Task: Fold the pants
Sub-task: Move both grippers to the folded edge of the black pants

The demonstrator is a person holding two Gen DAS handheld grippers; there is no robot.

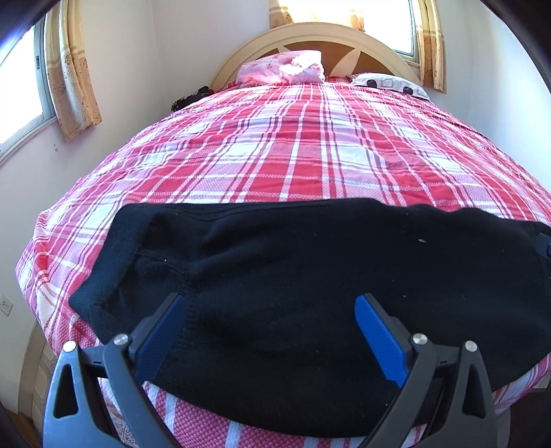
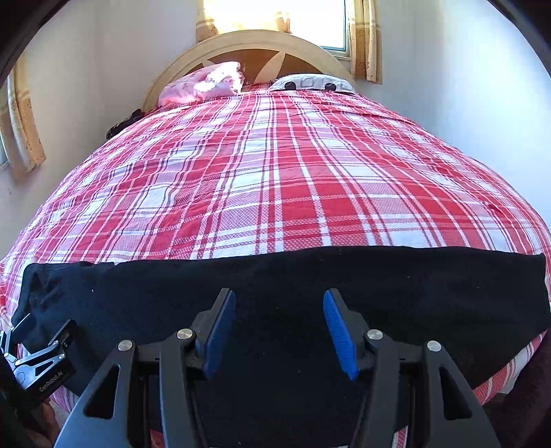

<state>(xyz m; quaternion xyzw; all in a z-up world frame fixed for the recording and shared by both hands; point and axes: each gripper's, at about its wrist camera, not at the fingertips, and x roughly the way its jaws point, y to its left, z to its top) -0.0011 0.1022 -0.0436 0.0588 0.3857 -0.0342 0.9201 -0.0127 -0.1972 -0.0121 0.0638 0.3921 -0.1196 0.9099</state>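
Black pants (image 1: 292,268) lie across the near edge of the bed, with the ribbed waistband at the left in the left wrist view. They also show in the right wrist view (image 2: 396,293), stretching across the frame. My left gripper (image 1: 272,303) is open and empty, its blue pads just above the pants near the waistband end. My right gripper (image 2: 279,299) is open and empty over the middle of the pants. The left gripper's body shows at the left edge of the right wrist view (image 2: 41,355).
The bed has a red and white plaid cover (image 1: 292,148). A pink pillow (image 1: 286,67) and a patterned pillow (image 1: 389,84) lie at the curved headboard (image 1: 310,32). Walls flank both sides. Curtained windows stand left and behind the headboard.
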